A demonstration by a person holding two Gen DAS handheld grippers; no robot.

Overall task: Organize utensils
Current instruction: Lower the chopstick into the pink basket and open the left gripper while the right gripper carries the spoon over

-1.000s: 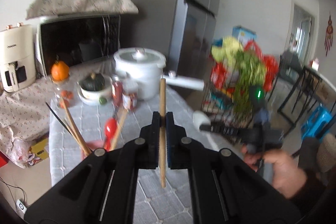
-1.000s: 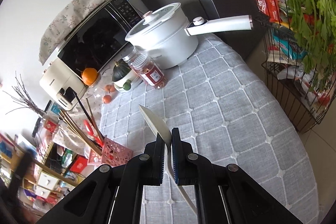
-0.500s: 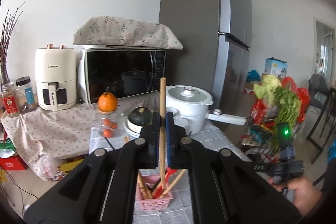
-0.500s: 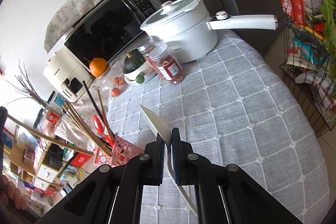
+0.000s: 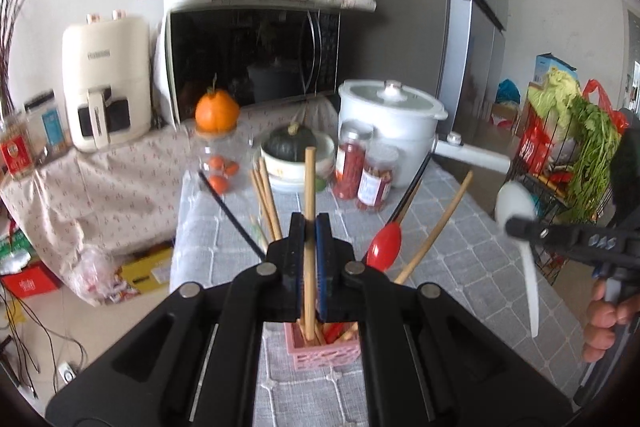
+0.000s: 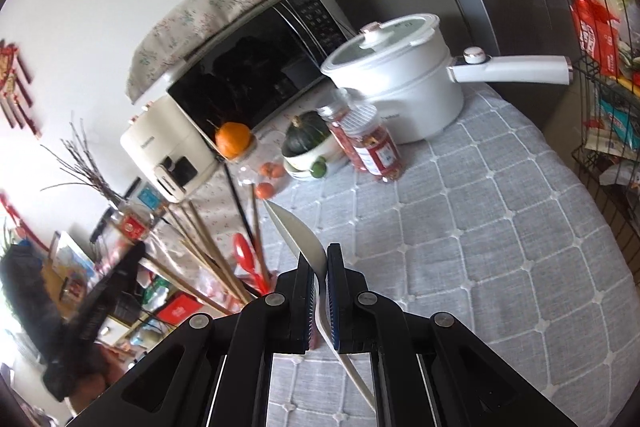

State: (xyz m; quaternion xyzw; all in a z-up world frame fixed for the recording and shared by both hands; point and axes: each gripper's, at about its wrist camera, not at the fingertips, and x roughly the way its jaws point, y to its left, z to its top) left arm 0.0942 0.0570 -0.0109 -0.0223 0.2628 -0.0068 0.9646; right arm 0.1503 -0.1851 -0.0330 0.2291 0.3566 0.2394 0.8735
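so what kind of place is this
Most likely a home kitchen: a microwave and an air fryer stand against the wall, a tall fridge beside them, and a white pot sits on the table.

— What's carrying everything in front of me?

— A table (image 5: 460,227) under a grey quilted cloth. Resting on it: a pink basket (image 5: 324,351) at the near edge, two clear jars of red stuff (image 5: 362,173) side by side, and a white pot (image 5: 390,133) with a long handle just behind them.

— Anything left of the jars?

— A white bowl (image 5: 298,169) holding a dark green squash, then a clear jar (image 5: 218,163) with small oranges inside and a big orange on top.
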